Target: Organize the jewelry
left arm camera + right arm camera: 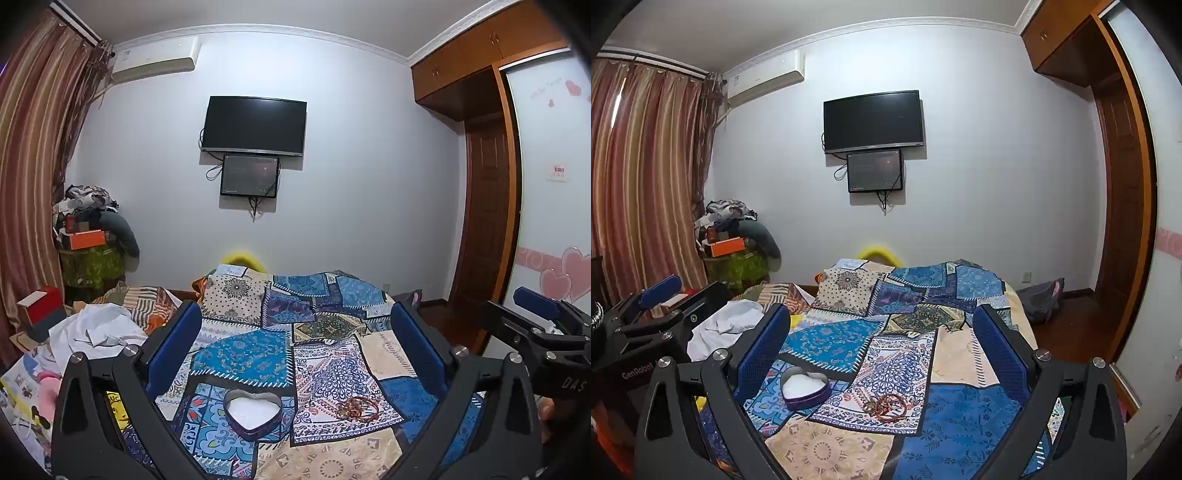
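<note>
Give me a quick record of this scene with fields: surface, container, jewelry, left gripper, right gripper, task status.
surface: patchwork bedspread
container: heart-shaped tin, open, white lining, no jewelry visible inside
jewelry: tangle of bangles on the bedspread, to the right of the tin, apart from it
left gripper: open, holding nothing
right gripper: open, holding nothing
task status: not yet started; jewelry untouched

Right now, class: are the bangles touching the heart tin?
Apart. The right wrist view shows patterned quilt between the heart tin and the bangles; the left wrist view shows the same gap.
</note>
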The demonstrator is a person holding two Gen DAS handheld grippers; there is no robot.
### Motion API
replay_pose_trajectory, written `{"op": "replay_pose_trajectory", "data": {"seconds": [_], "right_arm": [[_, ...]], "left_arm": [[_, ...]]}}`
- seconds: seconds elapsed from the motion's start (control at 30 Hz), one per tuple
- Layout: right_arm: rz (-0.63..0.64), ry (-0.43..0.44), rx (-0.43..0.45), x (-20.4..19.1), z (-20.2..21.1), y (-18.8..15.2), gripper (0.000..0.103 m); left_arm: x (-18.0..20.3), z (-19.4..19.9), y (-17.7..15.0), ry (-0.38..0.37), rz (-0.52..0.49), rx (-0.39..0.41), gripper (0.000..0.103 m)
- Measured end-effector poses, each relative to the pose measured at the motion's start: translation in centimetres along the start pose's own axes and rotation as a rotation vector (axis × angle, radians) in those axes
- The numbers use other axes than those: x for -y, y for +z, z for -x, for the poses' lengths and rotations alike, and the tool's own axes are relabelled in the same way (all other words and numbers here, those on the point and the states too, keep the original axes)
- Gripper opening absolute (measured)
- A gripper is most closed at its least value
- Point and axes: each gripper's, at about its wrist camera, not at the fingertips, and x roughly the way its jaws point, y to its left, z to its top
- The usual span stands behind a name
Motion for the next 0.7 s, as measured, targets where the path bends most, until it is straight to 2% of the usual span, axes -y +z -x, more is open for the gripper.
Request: {"op": "replay_pose_trajectory", "data": {"seconds": [0.3, 0.7], "right_arm": [[-0.001, 0.002, -0.004, 0.01, -0.08, 0.09, 0.098], [-0.002, 0.002, -0.009, 0.07, -0.12, 0.14, 0.098]], "left_arm": [[0.48, 0.22, 0.67, 0.006, -0.008, -0.005, 0.103], [-0.01, -0.26, 0.0, 0.005, -0.001, -0.011, 0.103]]}}
